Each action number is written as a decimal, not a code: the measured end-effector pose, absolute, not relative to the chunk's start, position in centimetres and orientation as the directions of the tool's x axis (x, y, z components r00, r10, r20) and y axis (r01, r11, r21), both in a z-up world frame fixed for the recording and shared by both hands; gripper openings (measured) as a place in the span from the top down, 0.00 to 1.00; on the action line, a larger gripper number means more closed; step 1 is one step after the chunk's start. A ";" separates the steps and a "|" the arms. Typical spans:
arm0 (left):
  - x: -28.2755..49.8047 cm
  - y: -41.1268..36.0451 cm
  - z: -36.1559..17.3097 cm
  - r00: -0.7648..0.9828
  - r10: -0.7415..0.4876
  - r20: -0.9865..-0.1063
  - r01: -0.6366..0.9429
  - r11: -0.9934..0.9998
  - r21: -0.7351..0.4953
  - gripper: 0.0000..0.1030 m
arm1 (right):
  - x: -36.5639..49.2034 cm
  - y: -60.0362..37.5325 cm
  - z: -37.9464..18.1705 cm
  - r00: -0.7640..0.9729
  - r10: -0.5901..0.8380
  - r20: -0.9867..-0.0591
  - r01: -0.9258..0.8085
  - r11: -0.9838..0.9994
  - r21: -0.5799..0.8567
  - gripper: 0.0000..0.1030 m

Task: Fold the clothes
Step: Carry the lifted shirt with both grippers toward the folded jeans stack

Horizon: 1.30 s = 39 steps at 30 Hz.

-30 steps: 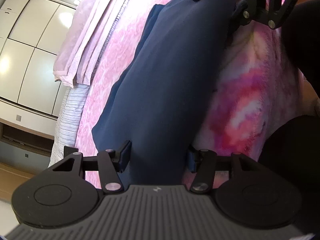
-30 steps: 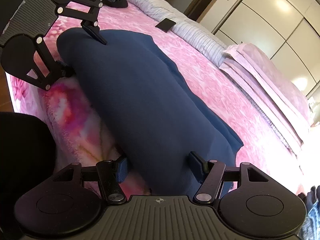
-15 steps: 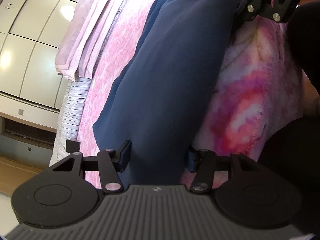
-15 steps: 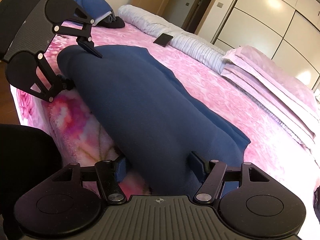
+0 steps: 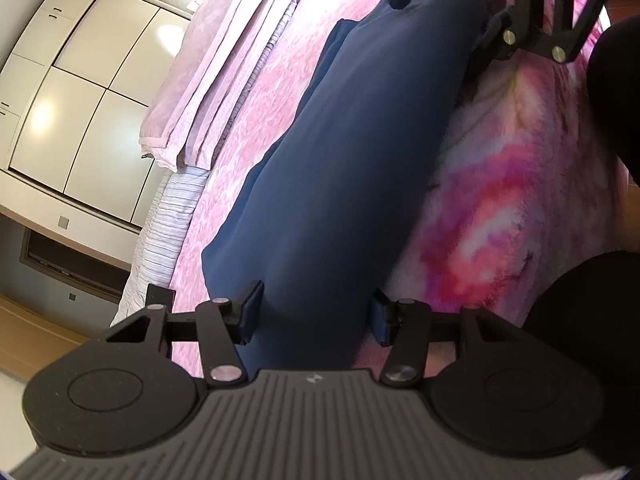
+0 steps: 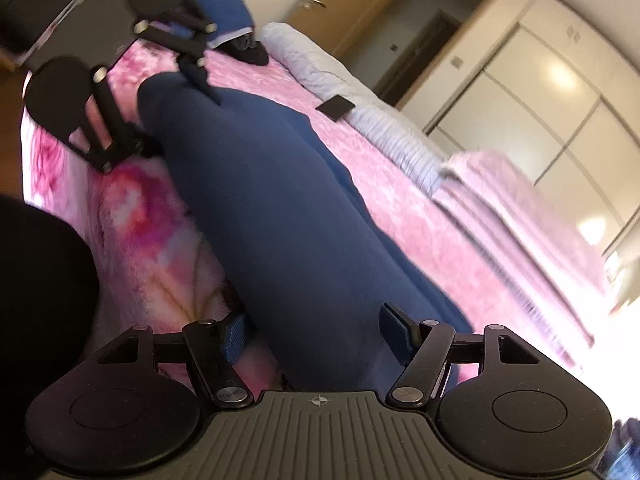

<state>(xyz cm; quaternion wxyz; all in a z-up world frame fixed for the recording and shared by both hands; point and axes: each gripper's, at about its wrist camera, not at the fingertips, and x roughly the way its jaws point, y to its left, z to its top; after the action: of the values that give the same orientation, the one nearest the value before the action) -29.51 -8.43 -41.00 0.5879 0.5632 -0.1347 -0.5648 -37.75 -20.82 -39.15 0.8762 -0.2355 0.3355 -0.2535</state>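
A dark navy garment (image 5: 352,168) lies stretched along the near edge of a pink bed (image 5: 256,112); it also shows in the right wrist view (image 6: 280,208). My left gripper (image 5: 314,312) sits at one end of it, jaws wide apart with the cloth running between them. My right gripper (image 6: 316,328) sits at the other end, jaws also wide apart around the cloth. Each gripper shows in the other's view, the right one (image 5: 460,4) and the left one (image 6: 160,108), both at the garment's far end. I cannot see the pads pressing the cloth.
A folded pink blanket (image 5: 216,80) and a striped pillow (image 5: 160,240) lie on the bed's far side. A black phone-like slab (image 6: 335,107) and a blue bundle (image 6: 216,4) lie near the pillow end. White wardrobe doors (image 5: 80,100) stand behind. A dark-clothed body (image 6: 40,300) is close by.
The right wrist view has tilted and swung, now blurred, bringing the door and wardrobe higher into view. The left view shifted slightly. The garment stays stretched between both grippers.
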 end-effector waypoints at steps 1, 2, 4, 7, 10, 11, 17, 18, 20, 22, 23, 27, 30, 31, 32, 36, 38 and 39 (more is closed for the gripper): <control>-29.6 -8.3 -41.0 0.324 -0.819 -0.473 0.506 -0.273 0.818 0.53 | -37.6 -20.5 -39.3 0.641 -0.615 -0.459 0.283 0.745 -0.604 0.35; -29.6 -8.1 -41.1 0.321 -0.824 -0.468 0.497 -0.274 0.823 0.53 | -37.5 -20.2 -39.5 0.636 -0.629 -0.448 0.280 0.729 -0.625 0.35; -29.8 -7.6 -41.3 0.308 -0.833 -0.459 0.484 -0.277 0.830 0.53 | -37.2 -19.7 -39.9 0.622 -0.651 -0.435 0.275 0.702 -0.657 0.35; -29.6 -7.5 -41.3 0.286 -0.840 -0.460 0.486 -0.287 0.826 0.52 | -36.3 -18.9 -40.6 0.604 -0.669 -0.434 0.236 0.670 -0.704 0.35; -29.3 -7.6 -41.1 0.269 -0.842 -0.468 0.473 -0.308 0.826 0.51 | -35.3 -19.1 -40.5 0.584 -0.679 -0.445 0.214 0.657 -0.723 0.54; -29.3 -7.6 -41.0 0.265 -0.842 -0.469 0.461 -0.317 0.829 0.51 | -35.2 -19.8 -40.0 0.580 -0.657 -0.481 0.214 0.693 -0.688 0.67; -29.4 -7.9 -41.1 0.257 -0.853 -0.453 0.353 -0.354 0.866 0.46 | -36.2 -20.2 -36.6 0.602 -0.632 -0.488 0.244 0.728 -0.641 0.79; -29.4 -8.1 -41.0 0.259 -0.853 -0.453 0.346 -0.356 0.868 0.46 | -36.4 -20.2 -36.0 0.606 -0.633 -0.481 0.249 0.726 -0.641 0.79; -29.3 -8.5 -40.8 0.262 -0.845 -0.466 0.350 -0.367 0.862 0.55 | -36.8 -20.1 -35.6 0.610 -0.632 -0.477 0.244 0.723 -0.646 0.79; -29.4 -8.8 -40.4 0.255 -0.839 -0.481 0.350 -0.383 0.855 0.63 | -37.0 -20.1 -35.7 0.612 -0.630 -0.479 0.220 0.717 -0.661 0.79; -29.4 -8.8 -40.0 0.250 -0.837 -0.486 0.356 -0.388 0.850 0.66 | -36.9 -20.1 -35.9 0.614 -0.629 -0.477 0.204 0.710 -0.674 0.79; -28.9 -9.3 -38.6 0.225 -0.820 -0.526 0.382 -0.422 0.822 0.69 | -36.5 -20.4 -38.2 0.619 -0.628 -0.472 0.102 0.661 -0.744 0.71; -28.9 -9.9 -37.8 0.214 -0.794 -0.569 0.390 -0.465 0.795 0.69 | -36.2 -21.6 -39.3 0.622 -0.601 -0.502 0.076 0.684 -0.725 0.71; -28.9 -10.1 -37.5 0.210 -0.786 -0.582 0.392 -0.478 0.786 0.69 | -36.3 -22.2 -39.1 0.625 -0.585 -0.516 0.095 0.713 -0.694 0.71; -28.9 -10.3 -37.0 0.206 -0.776 -0.597 0.392 -0.493 0.776 0.69 | -36.4 -22.8 -38.7 0.629 -0.567 -0.532 0.106 0.741 -0.663 0.73; -28.8 -12.1 -34.3 0.201 -0.724 -0.660 0.415 -0.547 0.727 0.69 | -36.3 -24.2 -34.9 0.602 -0.523 -0.604 0.110 0.803 -0.585 0.80; -28.5 -13.5 -31.7 0.194 -0.703 -0.684 0.435 -0.563 0.703 0.70 | -36.0 -24.9 -31.7 0.575 -0.517 -0.635 0.110 0.817 -0.566 0.80; -29.0 -13.8 -30.1 0.189 -0.693 -0.695 0.444 -0.571 0.690 0.70 | -36.0 -25.2 -29.8 0.559 -0.517 -0.648 0.109 0.821 -0.560 0.80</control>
<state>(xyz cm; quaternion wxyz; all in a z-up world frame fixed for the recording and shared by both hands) -28.96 -13.79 -30.14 0.4522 0.6245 -0.0998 -0.6289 -36.01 -25.22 -29.82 0.8509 -0.2360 0.4317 -0.1840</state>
